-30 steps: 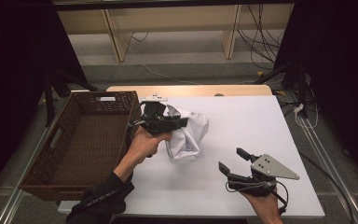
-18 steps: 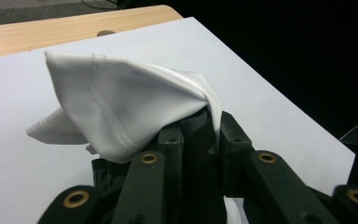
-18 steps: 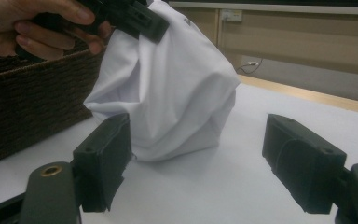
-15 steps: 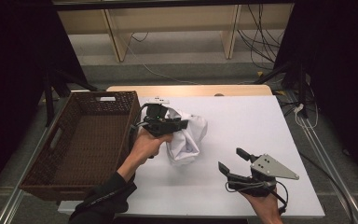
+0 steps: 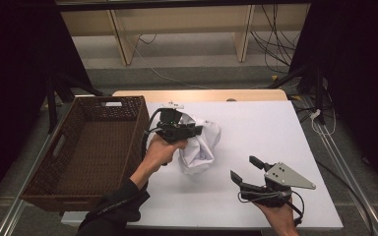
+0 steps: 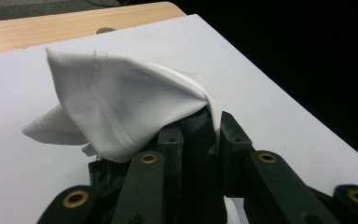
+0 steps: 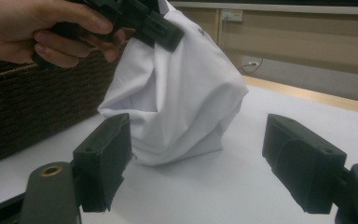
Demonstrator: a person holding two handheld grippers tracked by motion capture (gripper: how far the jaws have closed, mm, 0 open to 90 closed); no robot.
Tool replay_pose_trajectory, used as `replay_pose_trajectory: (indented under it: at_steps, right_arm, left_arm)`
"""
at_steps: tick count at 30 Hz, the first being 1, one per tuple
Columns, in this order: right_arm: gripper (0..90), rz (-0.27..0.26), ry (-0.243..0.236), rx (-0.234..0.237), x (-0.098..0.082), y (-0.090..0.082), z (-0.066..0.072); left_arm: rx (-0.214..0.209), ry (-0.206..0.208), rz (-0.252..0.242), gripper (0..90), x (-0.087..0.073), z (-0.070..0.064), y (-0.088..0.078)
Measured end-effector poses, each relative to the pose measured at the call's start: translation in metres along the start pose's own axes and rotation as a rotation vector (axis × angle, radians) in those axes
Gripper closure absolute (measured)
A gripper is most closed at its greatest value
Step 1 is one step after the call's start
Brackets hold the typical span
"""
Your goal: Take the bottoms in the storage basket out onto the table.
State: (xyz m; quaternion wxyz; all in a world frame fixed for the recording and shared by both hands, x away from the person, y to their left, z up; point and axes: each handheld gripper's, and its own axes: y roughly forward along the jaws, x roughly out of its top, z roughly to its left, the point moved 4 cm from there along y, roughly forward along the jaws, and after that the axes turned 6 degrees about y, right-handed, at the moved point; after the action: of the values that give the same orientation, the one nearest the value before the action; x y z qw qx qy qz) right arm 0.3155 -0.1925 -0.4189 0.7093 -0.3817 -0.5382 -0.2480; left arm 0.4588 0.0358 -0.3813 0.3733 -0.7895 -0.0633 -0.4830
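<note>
Gripped tight in the left gripper (image 5: 189,132) is a white cloth (image 5: 200,147), lifted so that its bottom hangs on the table (image 5: 275,128). It seems meant for the brown basket (image 5: 86,152) just beside it, so a higher lift over the basket wall is needed. The right gripper (image 5: 246,169) is held open, well apart.

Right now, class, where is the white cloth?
In the high view the white cloth hangs bunched from the left gripper near the table's middle, just right of the wicker basket.
</note>
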Motion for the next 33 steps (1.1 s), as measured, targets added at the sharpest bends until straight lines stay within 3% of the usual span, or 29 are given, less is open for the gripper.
replay_pose_trajectory:
  at_steps: [22,30,33]
  right_arm:
    - [24.9,0.002,0.002,0.0,0.0,0.0,0.0]
    - [24.9,0.002,0.002,0.001,0.0,-0.001,0.0]
    - [24.9,0.002,0.002,0.001,0.0,-0.001,0.0]
  left_arm:
    - [-0.011,-0.012,0.071,70.7,-0.008,-0.004,0.027]
    - [-0.027,0.009,0.096,63.2,-0.01,-0.009,0.036]
    - [-0.037,0.004,0.09,55.0,-0.009,-0.011,0.038]
